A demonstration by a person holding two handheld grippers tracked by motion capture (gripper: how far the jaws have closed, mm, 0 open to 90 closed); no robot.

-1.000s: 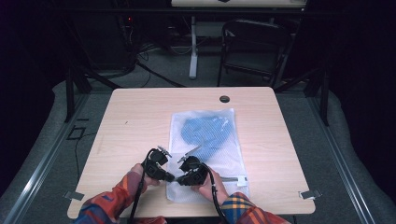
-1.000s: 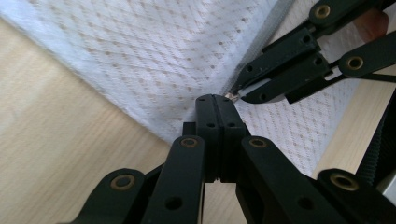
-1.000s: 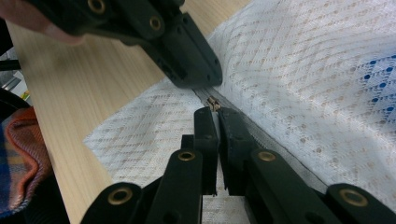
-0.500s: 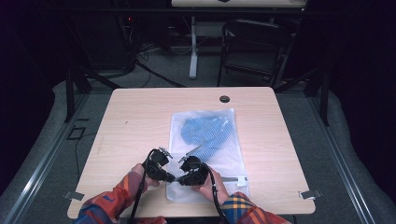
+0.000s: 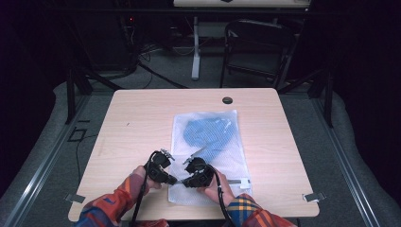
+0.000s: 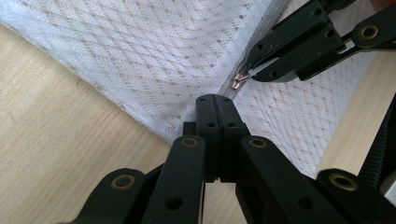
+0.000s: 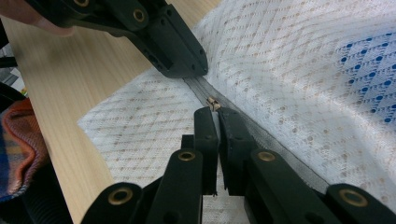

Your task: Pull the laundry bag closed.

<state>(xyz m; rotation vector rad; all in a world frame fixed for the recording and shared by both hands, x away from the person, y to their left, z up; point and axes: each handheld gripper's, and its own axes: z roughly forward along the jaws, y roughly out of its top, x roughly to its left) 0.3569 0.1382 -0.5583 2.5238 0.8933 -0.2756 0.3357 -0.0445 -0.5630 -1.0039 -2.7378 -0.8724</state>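
A white mesh zip bag (image 5: 229, 161) lies on the wooden table (image 5: 137, 118), with a blue cloth (image 5: 208, 135) inside its far half. Both grippers meet at the bag's near left part, over the zipper (image 7: 280, 140). My left gripper (image 6: 215, 99) is shut, its tips pinched on the zipper seam of the bag (image 6: 140, 56). My right gripper (image 7: 214, 111) is shut on the small copper zipper pull (image 7: 214, 103). In the left gripper view the right gripper (image 6: 245, 77) holds that pull (image 6: 239, 81) just beyond my left tips. In the high view the left gripper (image 5: 176, 181) and right gripper (image 5: 185, 181) nearly touch.
Plaid sleeves (image 5: 108, 210) come in from the near edge. A round cable hole (image 5: 227, 100) sits at the table's far edge. A dark chair (image 5: 255, 47) and a white desk leg (image 5: 195, 47) stand beyond the table. A clip (image 5: 314, 196) marks the near right corner.
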